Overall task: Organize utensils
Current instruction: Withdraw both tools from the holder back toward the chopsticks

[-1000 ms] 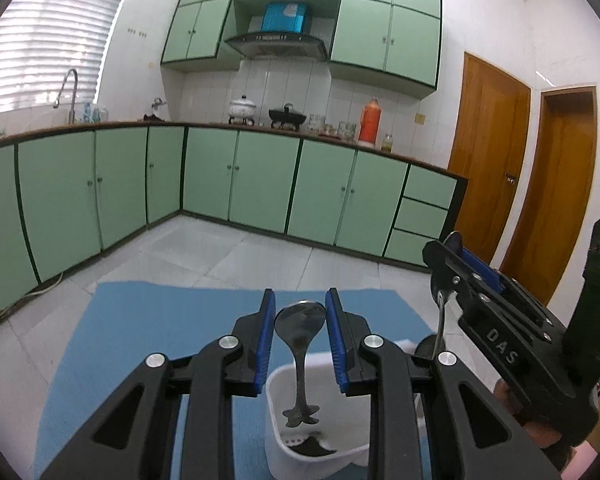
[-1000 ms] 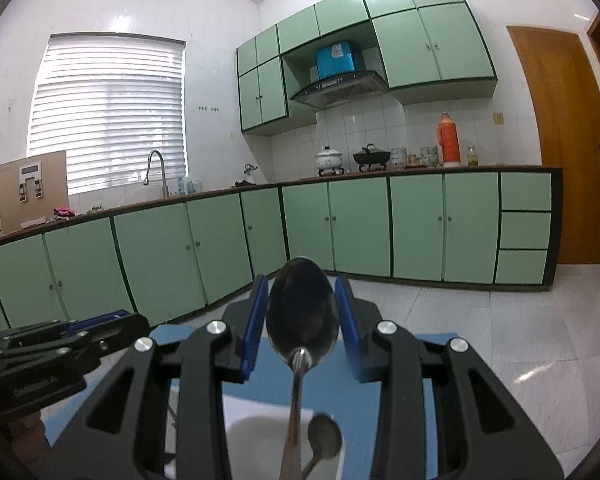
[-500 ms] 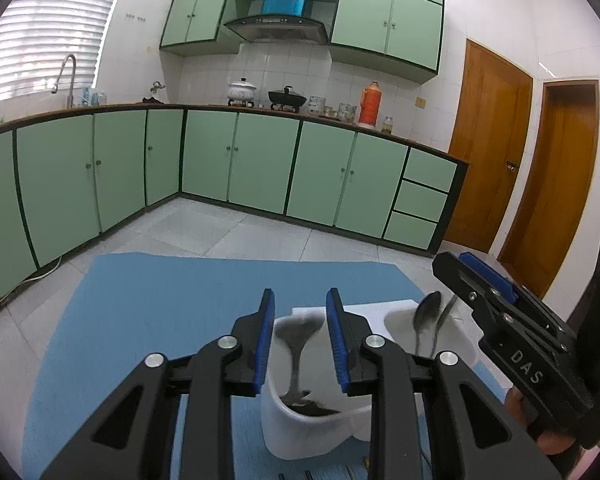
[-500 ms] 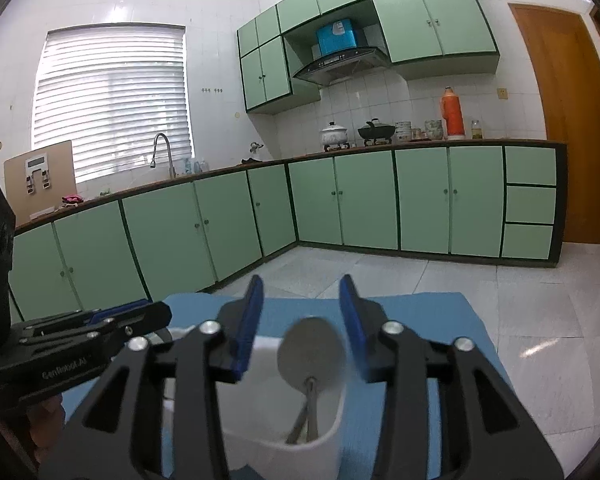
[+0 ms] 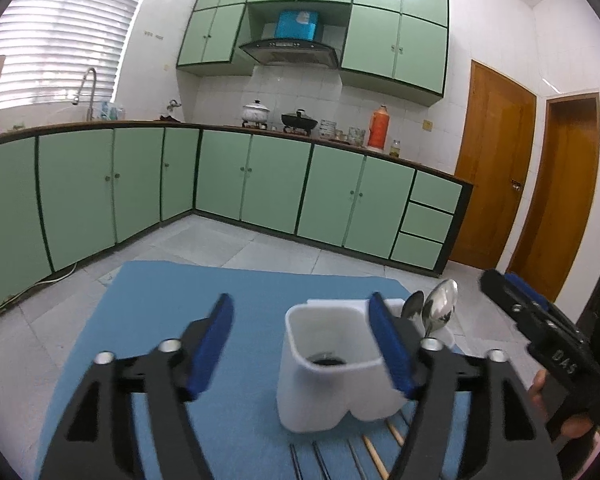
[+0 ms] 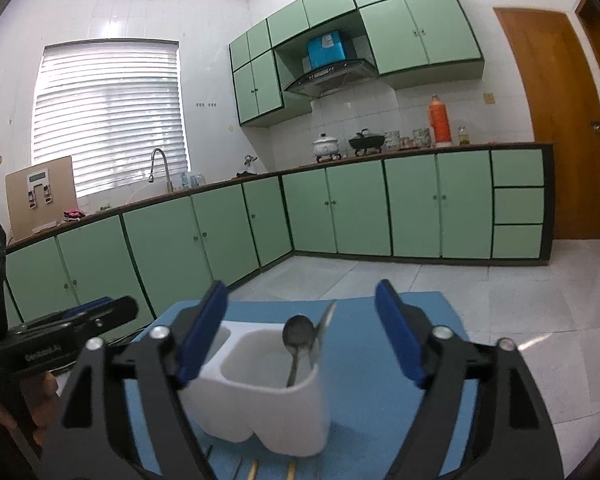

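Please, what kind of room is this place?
Most likely a home kitchen. Green cabinets run along the walls, a range hood hangs above pots on a stove, and a sink tap stands under the window.

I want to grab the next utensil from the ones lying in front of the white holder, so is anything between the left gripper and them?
Nothing visible blocks them. The utensils lie bare on the blue mat just in front of the white holder, below the left gripper, whose fingers have just been opening and hold nothing. Only the holder stands behind them.
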`<move>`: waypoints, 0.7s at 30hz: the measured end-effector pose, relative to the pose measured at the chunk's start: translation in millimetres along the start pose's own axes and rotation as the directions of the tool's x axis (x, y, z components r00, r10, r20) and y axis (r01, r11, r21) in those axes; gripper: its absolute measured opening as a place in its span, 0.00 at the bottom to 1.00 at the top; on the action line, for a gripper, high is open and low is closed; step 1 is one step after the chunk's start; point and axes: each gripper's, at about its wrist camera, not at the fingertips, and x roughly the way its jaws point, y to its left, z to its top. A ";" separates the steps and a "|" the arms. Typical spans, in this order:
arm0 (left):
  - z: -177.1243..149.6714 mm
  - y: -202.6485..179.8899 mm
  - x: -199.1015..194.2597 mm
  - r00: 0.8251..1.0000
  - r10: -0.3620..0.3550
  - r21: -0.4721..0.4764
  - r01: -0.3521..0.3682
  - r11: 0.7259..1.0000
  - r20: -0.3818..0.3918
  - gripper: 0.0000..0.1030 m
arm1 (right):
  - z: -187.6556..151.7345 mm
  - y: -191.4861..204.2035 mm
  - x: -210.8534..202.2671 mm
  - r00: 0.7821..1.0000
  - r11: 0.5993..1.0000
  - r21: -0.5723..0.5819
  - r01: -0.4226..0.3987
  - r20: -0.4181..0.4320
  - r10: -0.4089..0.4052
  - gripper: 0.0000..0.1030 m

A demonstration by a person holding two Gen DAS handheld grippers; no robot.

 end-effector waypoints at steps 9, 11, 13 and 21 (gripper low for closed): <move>-29.1 3.4 -50.6 0.998 0.057 0.003 -0.057 0.998 -0.008 0.92 | -21.5 -5.0 -57.4 0.997 0.999 -0.018 0.042 -0.066 -0.043 0.95; -38.5 1.4 -60.6 0.997 0.066 0.012 -0.066 0.998 -0.027 0.93 | -30.0 -5.3 -68.7 0.994 0.998 -0.020 0.056 -0.092 -0.058 0.95; -50.0 -1.2 -70.7 0.997 0.071 0.021 -0.070 0.997 -0.040 0.94 | -41.1 -5.4 -79.2 0.990 0.998 -0.014 0.063 -0.124 -0.065 0.95; -98.9 -11.6 -101.9 0.989 0.096 0.069 -0.089 0.994 -0.112 0.94 | -95.0 4.5 -111.2 0.965 0.996 -0.054 0.077 -0.245 -0.088 0.95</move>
